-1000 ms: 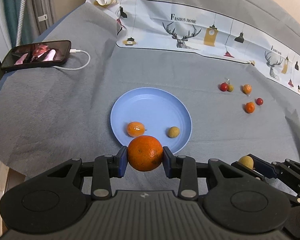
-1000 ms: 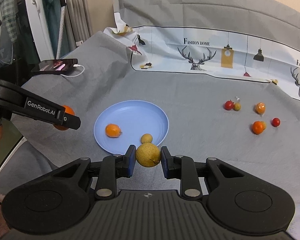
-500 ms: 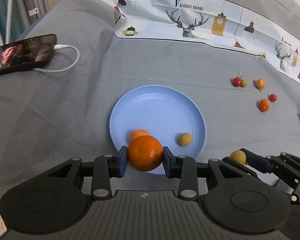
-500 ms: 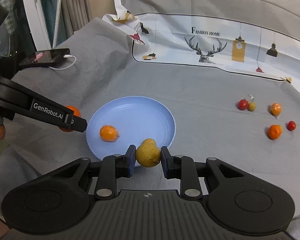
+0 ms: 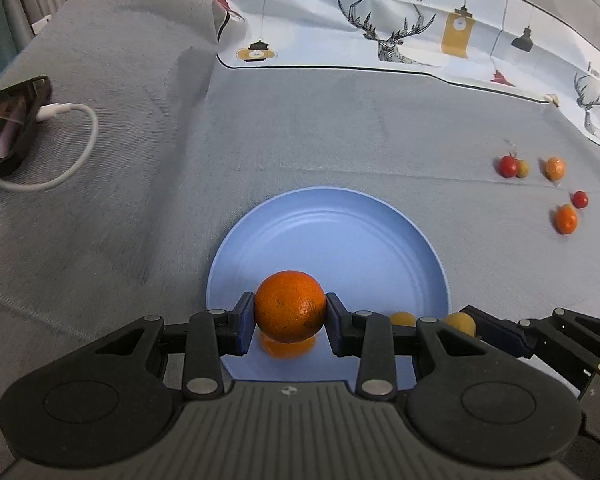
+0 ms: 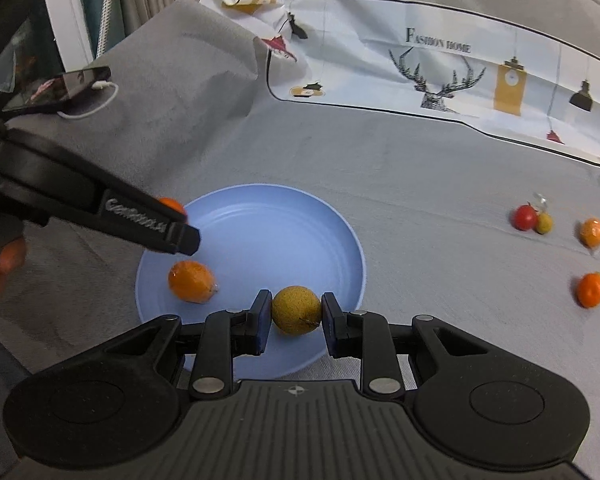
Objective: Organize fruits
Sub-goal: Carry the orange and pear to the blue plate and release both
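My left gripper (image 5: 290,320) is shut on a large orange (image 5: 290,306) and holds it over the near part of the blue plate (image 5: 340,232). My right gripper (image 6: 296,314) is shut on a yellow-brown round fruit (image 6: 296,310), over the near edge of the plate (image 6: 268,216). A small orange fruit (image 6: 191,281) lies on the plate, under the left gripper's finger (image 6: 140,220). A small yellow fruit (image 5: 403,319) on the plate is partly hidden behind my left gripper. Several small red, orange and yellow fruits (image 5: 540,184) lie on the grey cloth to the right.
A phone (image 5: 8,124) with a white charging cable (image 5: 72,148) lies at the far left. A white printed sheet (image 5: 400,32) with deer drawings covers the back of the surface. Grey cloth (image 5: 340,120) covers everything else.
Both grippers have moved forward and over the blue plate, each still holding its fruit. The plate fruits are now partly hidden behind the grippers.
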A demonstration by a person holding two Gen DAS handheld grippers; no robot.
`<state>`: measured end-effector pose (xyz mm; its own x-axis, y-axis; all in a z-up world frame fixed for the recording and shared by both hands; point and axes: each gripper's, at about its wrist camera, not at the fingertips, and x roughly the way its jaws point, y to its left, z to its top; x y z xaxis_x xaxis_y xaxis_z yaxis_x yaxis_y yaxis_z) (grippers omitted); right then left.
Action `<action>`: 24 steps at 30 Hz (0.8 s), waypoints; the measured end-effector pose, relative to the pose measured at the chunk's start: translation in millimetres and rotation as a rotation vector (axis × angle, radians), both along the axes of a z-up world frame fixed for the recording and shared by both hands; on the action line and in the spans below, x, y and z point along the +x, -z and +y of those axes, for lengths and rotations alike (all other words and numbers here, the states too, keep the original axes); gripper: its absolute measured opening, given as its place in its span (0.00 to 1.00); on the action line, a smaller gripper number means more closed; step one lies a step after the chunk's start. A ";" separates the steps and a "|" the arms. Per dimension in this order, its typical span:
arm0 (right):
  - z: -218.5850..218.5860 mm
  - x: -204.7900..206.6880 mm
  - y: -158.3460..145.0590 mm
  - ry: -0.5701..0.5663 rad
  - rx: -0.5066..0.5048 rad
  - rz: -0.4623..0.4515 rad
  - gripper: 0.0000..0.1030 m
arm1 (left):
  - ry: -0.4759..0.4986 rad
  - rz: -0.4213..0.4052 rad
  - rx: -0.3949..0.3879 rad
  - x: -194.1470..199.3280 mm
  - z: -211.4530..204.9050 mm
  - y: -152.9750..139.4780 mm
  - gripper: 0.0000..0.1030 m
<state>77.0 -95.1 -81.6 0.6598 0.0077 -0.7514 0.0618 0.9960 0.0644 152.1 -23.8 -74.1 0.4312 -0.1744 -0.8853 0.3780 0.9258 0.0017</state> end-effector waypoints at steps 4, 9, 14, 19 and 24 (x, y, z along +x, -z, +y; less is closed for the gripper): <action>0.8 10.6 6.9 -0.014 -0.006 0.006 0.27 | -0.007 0.005 0.023 10.9 -1.5 8.8 0.39; -1.1 22.4 8.2 -0.023 0.010 0.005 0.36 | 0.002 -0.018 0.002 12.6 2.2 4.8 0.81; -3.4 10.4 -3.3 0.015 0.030 0.023 0.71 | -0.001 -0.120 -0.011 -10.2 8.7 -21.2 0.99; -0.3 -26.7 -19.1 0.029 0.057 0.059 0.82 | -0.011 -0.084 -0.006 -44.6 23.6 -33.6 0.99; 8.3 -66.6 -41.7 0.042 0.047 0.049 0.91 | -0.058 -0.042 -0.013 -80.8 43.6 -42.9 1.00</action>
